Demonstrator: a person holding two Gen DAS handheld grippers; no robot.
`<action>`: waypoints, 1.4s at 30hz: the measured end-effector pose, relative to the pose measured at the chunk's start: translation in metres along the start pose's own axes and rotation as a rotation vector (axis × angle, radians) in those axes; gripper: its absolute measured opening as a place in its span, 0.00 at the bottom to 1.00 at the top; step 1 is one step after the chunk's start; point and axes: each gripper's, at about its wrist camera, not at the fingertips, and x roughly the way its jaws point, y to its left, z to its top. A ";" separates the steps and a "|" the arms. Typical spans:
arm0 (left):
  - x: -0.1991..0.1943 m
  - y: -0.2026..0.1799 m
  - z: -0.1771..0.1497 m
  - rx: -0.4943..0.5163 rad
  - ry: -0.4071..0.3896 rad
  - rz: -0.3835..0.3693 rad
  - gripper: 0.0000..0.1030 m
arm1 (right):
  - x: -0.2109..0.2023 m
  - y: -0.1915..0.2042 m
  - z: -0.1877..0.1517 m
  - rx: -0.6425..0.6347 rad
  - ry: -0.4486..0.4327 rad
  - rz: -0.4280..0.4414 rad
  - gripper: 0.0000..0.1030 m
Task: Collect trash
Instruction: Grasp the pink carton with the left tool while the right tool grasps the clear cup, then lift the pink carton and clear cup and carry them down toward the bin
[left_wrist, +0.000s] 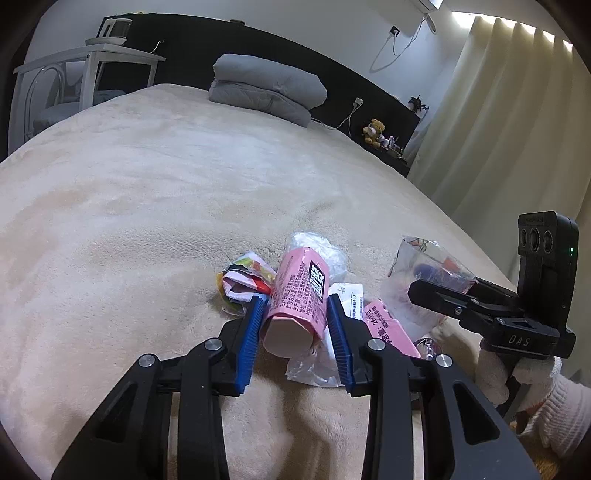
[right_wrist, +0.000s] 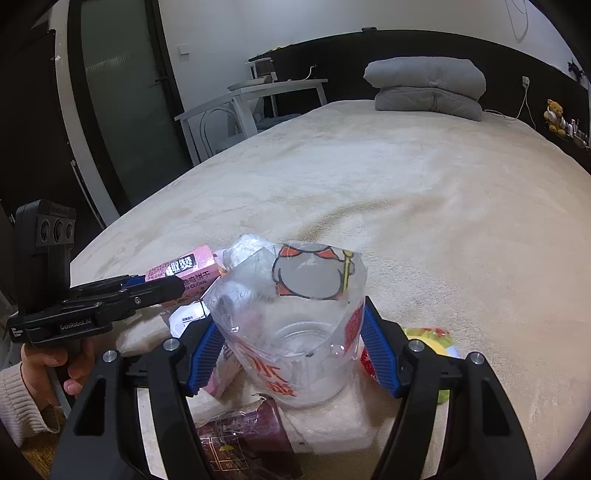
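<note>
Trash pile sits near the foot edge of the cream plush-covered bed (left_wrist: 155, 192), all pieces touching or overlapping.

Left hand-held gripper (left_wrist: 296, 308): blue ribbed pads pinching the pink printed cardboard cookie box (left_wrist: 295, 299) across its sides, the box end-on toward the camera. The box rests on a clear crumpled plastic wrapper (left_wrist: 314, 369). Just left of it, a crumpled multicoloured paper wrapper (left_wrist: 243, 282); to the right, a flat pink printed packet (left_wrist: 388, 328) and a white paper slip (left_wrist: 351, 299).

Right hand-held gripper (right_wrist: 291, 325): pads set against both sides of the clear plastic cup with an orange-and-grey cartoon print (right_wrist: 299, 314), gripping it. The cup wall looks thin and creased. A dark maroon foil wrapper (right_wrist: 240, 439) lies below it, a yellow-green round lid (right_wrist: 432, 334) just beside the right pad.

Risks, as judged:
- Cup wall may buckle under the squeeze and pop out of the pads, since it is thin and open-topped.
- The box is held near one end; lifted, it could pivot and slip.
- The clear wrapper under the box may cling and drag along, then drop.
- The two tools are close; lifting together could knock them.
</note>
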 end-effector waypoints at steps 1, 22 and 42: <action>-0.003 -0.001 0.000 -0.001 -0.008 -0.001 0.33 | -0.003 0.000 0.001 0.002 -0.009 -0.004 0.66; -0.086 -0.046 0.003 0.024 -0.147 -0.027 0.29 | -0.097 0.030 -0.008 0.032 -0.123 -0.029 0.66; -0.188 -0.108 -0.042 0.066 -0.252 -0.081 0.29 | -0.216 0.080 -0.070 0.046 -0.213 -0.052 0.66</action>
